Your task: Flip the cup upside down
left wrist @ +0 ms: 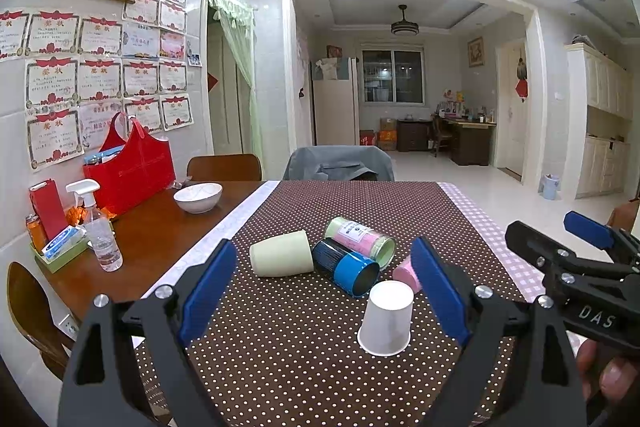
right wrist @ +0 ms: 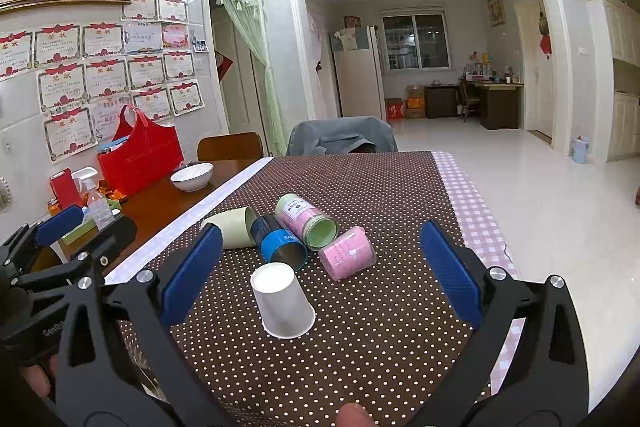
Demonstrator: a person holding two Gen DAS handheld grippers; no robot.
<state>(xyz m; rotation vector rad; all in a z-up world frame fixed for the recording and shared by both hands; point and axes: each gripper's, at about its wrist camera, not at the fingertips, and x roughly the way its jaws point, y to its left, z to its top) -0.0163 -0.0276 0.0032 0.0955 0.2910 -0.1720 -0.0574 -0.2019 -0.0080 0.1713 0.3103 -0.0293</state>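
A white paper cup (left wrist: 387, 318) stands upside down on the brown dotted cloth (left wrist: 304, 367), mouth down; it also shows in the right wrist view (right wrist: 282, 301). Behind it several cups lie on their sides: a pale green cup (left wrist: 281, 253), a blue and black cup (left wrist: 345, 266), a pink-labelled green cup (left wrist: 361, 237) and a pink cup (right wrist: 347, 252). My left gripper (left wrist: 324, 291) is open and empty, just short of the cups. My right gripper (right wrist: 322, 269) is open and empty, with the white cup between its fingers' lines. The right gripper also shows at the right of the left wrist view (left wrist: 576, 259).
On the bare wooden table (left wrist: 160, 227) at left stand a white bowl (left wrist: 198, 197), a spray bottle (left wrist: 100, 231), a red bag (left wrist: 130, 171) and a tray of small items (left wrist: 60, 251). Chairs (left wrist: 340, 163) stand at the far edge. The cloth's right edge (right wrist: 480, 211) drops off to the floor.
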